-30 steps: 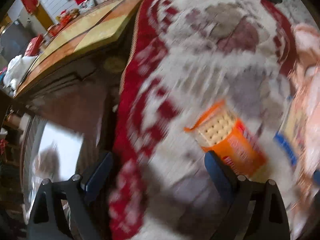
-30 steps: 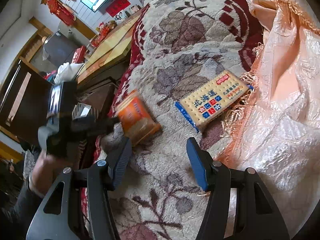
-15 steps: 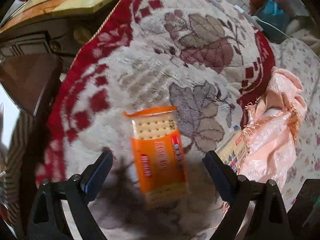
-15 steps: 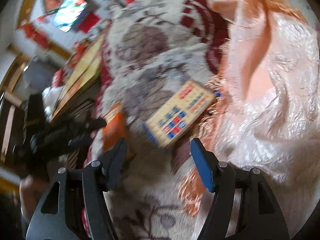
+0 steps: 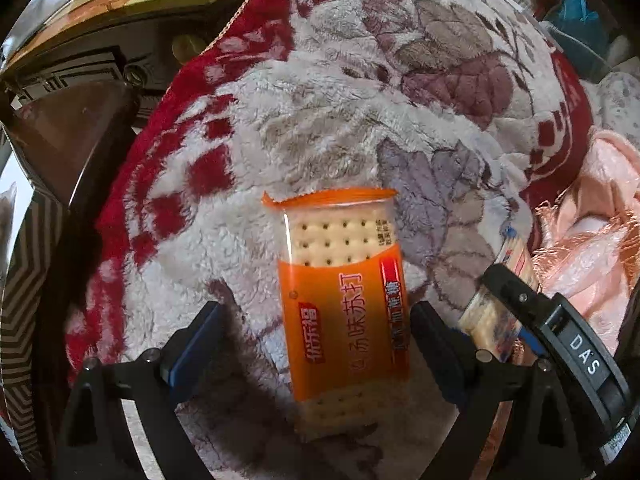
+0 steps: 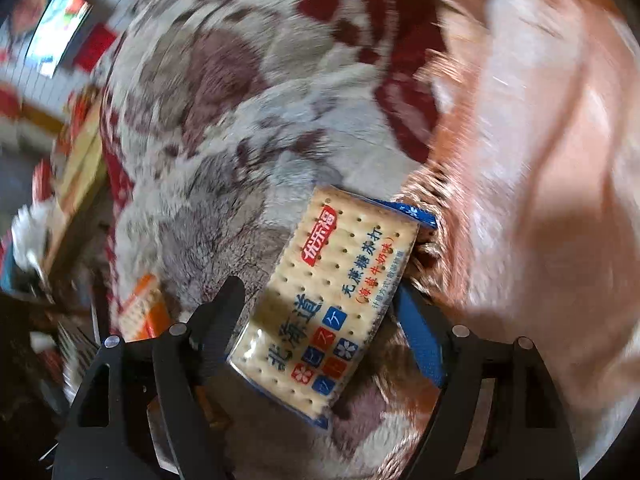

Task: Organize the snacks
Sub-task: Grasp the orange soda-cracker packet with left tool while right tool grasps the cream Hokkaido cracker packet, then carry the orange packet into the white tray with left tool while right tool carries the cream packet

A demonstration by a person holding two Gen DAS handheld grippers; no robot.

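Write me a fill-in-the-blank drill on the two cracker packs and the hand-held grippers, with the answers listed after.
1. The pack lying between the fingers of the left hand-held gripper has a wrapper coloured ____.
2. The blue-trimmed cracker pack sits between the fingers of the ____ hand-held gripper.
3. Both packs lie on a fluffy ____ with a floral pattern.
4. The far end of the orange cracker pack is clear and shows the ____ inside.

Answers: orange; right; blanket; crackers
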